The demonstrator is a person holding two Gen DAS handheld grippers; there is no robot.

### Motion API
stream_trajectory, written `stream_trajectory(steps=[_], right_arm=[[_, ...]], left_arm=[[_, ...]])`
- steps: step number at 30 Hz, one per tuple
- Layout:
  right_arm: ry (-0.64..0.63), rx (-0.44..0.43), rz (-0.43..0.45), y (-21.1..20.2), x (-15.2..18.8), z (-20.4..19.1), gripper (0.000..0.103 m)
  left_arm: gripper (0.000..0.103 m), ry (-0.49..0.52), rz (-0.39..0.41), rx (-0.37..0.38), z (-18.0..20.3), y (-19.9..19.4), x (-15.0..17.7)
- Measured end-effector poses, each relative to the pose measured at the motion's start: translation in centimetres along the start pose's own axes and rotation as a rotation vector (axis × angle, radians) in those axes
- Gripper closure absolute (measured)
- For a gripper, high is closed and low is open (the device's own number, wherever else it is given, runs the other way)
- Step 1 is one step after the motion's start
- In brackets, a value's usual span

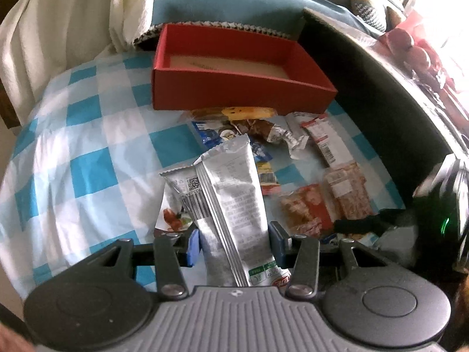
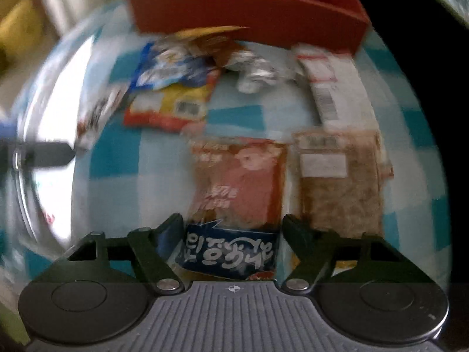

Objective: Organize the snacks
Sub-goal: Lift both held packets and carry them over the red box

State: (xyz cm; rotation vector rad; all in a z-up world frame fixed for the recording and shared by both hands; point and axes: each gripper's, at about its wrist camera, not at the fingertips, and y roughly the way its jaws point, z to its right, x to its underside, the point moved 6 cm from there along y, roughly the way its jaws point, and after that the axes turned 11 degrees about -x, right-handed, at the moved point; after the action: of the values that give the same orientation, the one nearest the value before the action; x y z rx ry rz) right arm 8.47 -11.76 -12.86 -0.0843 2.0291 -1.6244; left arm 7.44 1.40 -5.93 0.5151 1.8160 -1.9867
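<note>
My left gripper (image 1: 236, 237) is shut on a long silver snack packet (image 1: 231, 182), held upright above the checked cloth. A second silver wrapper (image 1: 181, 193) with a barcode stands just behind it; I cannot tell if it is gripped too. Beyond stands an empty red box (image 1: 234, 94). In the blurred right wrist view my right gripper (image 2: 233, 223) is open, pointing down over a reddish snack packet (image 2: 243, 182) and a blue packet with white lettering (image 2: 228, 252); both lie between the fingers, and the pads do not press them. The red box (image 2: 249, 14) is at the top.
Several more snacks lie loose on the blue-and-white checked cloth (image 1: 88, 152): a crumbly brown packet (image 2: 340, 187), a white barcode bar (image 2: 328, 88), a yellow-red packet (image 2: 170, 105), foil wrappers (image 1: 278, 135). A dark edge (image 1: 381, 111) bounds the right side; white fabric (image 1: 64, 23) and a blue cushion (image 1: 222, 0) lie behind.
</note>
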Motion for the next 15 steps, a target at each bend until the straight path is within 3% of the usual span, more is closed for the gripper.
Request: stream_trajectory(steps=[4, 9, 15], right_arm=[[0.063, -0.077, 0.009, -0.7, 0.0, 0.2, 0.044], [0.131, -0.133, 0.112, -3.8, -0.2, 1.4, 0.046], [0.168, -0.19, 0.263, -7.5, -2.6, 2.0, 0.046]], left_arm=[[0.062, 0.003, 0.012, -0.027, -0.2, -0.3, 0.2], [0.062, 0.004, 0.038, -0.069, -0.4, -0.9, -0.1], [0.062, 0.048, 0.122, -0.068, 1.1, -2.5, -3.1]])
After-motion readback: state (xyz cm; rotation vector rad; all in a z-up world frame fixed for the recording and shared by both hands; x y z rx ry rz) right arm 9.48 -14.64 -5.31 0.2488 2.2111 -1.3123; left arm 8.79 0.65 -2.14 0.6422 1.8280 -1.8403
